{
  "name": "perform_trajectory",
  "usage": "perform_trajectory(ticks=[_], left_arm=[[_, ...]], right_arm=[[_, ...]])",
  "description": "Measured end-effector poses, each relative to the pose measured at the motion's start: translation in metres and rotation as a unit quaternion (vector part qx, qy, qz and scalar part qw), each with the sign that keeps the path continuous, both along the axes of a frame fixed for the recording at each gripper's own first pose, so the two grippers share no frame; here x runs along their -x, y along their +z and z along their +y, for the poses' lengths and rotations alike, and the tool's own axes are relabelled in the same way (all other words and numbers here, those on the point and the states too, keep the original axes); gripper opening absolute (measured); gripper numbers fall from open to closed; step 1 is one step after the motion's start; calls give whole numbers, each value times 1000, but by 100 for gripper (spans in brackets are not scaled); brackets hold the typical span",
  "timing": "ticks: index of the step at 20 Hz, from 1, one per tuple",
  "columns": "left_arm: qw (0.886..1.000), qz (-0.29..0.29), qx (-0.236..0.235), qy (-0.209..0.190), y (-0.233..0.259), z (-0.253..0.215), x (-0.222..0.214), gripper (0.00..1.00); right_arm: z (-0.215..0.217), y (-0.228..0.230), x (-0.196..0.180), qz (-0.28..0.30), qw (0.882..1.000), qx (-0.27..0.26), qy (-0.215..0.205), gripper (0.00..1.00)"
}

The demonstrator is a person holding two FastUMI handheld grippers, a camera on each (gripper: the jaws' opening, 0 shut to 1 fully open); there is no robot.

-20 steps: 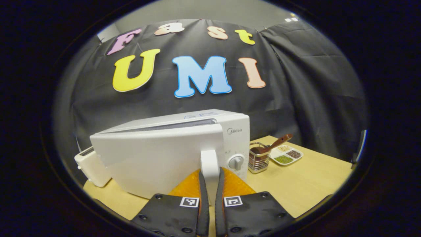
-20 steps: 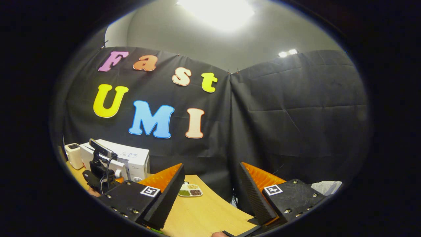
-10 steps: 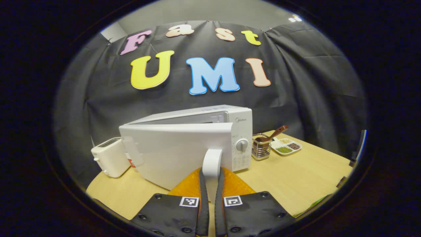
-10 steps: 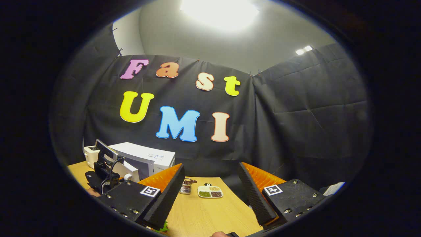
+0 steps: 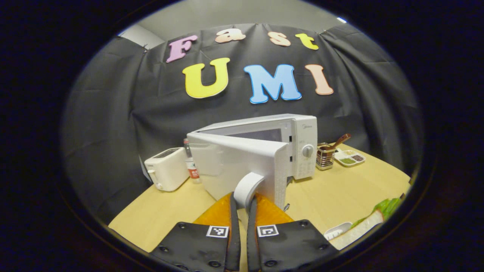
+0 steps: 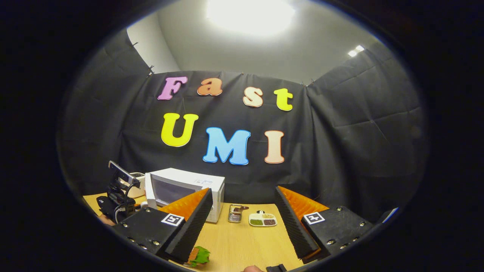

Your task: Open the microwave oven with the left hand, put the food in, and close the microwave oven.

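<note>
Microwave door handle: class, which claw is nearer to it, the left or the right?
Left. The left claw is shut on the microwave door handle, pulling the door open. The right claw hangs open over the table, well away from the microwave.

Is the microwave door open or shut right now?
Open. The microwave door stands swung out from the microwave, with the left gripper shut on the door handle.
</note>
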State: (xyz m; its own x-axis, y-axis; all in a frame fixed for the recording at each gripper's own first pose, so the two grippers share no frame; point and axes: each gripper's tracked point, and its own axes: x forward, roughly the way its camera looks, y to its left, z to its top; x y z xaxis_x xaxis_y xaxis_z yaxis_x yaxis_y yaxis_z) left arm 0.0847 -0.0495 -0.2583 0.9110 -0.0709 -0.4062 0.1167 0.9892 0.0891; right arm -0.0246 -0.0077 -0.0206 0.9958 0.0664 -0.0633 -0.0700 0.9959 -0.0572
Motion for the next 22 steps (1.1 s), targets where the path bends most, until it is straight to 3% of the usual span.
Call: perform_trajectory(ticks=[9,22], left_arm=[[1000,7,-6,24,-1,110,30,13],[998,13,35,-44,-6,174,30,15]], right_arm=[[83,7,-3,-8,1000,-10,28,99],[188,6,1,-3,999,-16,31,99]])
